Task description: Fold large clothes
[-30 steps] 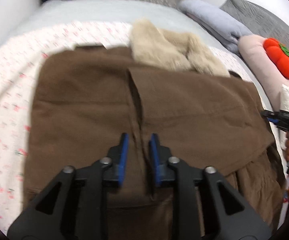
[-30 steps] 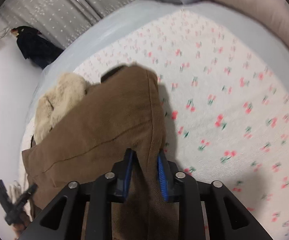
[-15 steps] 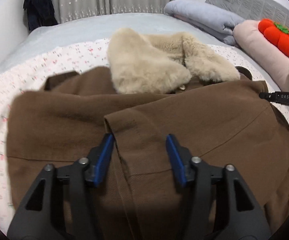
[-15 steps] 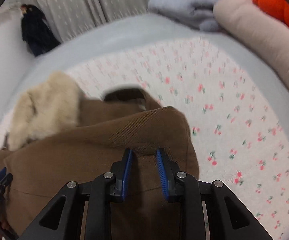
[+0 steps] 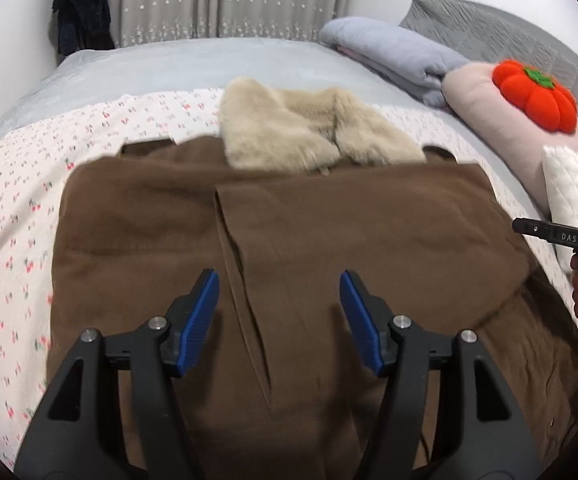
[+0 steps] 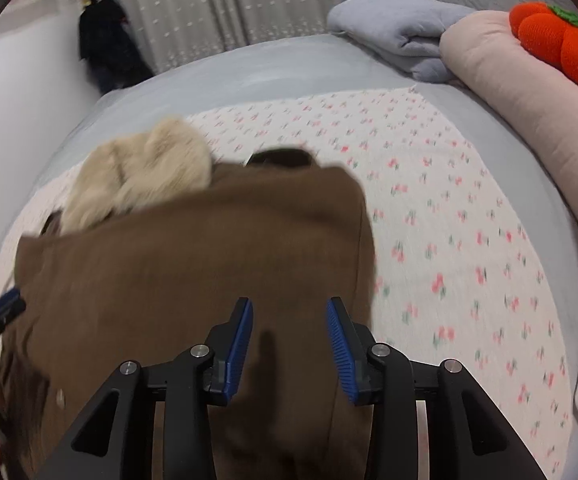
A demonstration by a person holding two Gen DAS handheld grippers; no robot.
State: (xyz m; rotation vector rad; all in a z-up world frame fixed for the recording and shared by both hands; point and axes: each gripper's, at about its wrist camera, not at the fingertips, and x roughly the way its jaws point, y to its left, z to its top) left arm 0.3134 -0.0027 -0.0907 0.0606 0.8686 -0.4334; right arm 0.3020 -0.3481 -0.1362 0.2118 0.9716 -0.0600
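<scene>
The left claw (image 5: 279, 320) is wide open and holds nothing; its blue pads (image 5: 199, 320) stand on both sides of a seam in the coat (image 5: 329, 220), just above the cloth. The right claw (image 6: 289, 344) is also open and empty, over the coat's right edge, and this view is a little blurred. In the left view the right claw sits at 3 o'clock, near the coat's side.

The brown coat lies on the bed (image 5: 169, 64), on a cherry-print sheet (image 5: 9, 200). Its lower part seems folded up, so the top edge of the fold reaches the fur collar (image 5: 309, 128) at 12 o'clock. A pillow (image 5: 489, 96) with an orange pumpkin toy (image 5: 537, 96) is at 2 o'clock.

I think the fold is just laid down. The risk is that the thick cloth springs back or slides, because nothing presses it. Also, if a claw closes too deep next time, it may catch both layers and pull the fold open. The right corner looks uneven, so the next fold may come out crooked.
</scene>
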